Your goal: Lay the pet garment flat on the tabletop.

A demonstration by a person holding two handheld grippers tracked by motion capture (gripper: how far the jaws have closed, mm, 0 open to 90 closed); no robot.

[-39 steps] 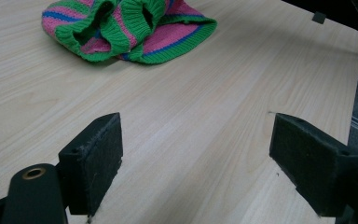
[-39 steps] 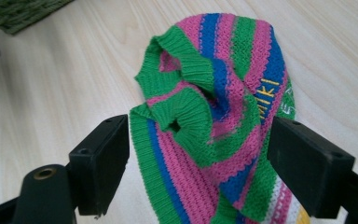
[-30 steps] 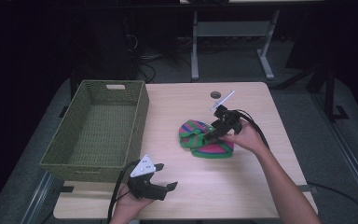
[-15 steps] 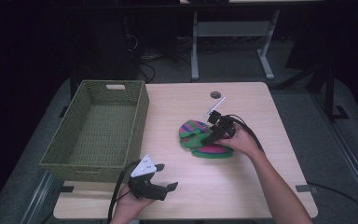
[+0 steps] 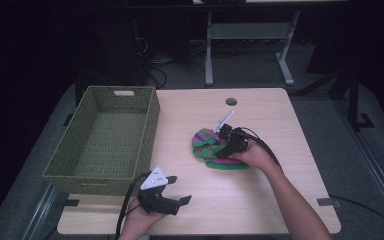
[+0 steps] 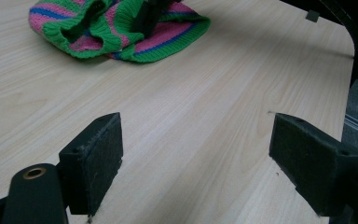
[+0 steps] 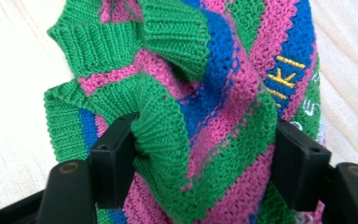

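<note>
One change stands out since a second ago: your right gripper (image 5: 228, 141) has come down from above the striped knit garment (image 5: 211, 148) onto it, and its jaws have just been closing, with a bunched fold between the pads, seemingly already squeezed, while your left gripper (image 5: 172, 200) keeps its place near the table's (image 5: 280, 200) front edge, jaws spread with nothing between them. Your woven basket (image 5: 100, 172) at the left holds nothing. Your garment lies crumpled mid-table, banded green, pink and blue with yellow lettering.
</note>
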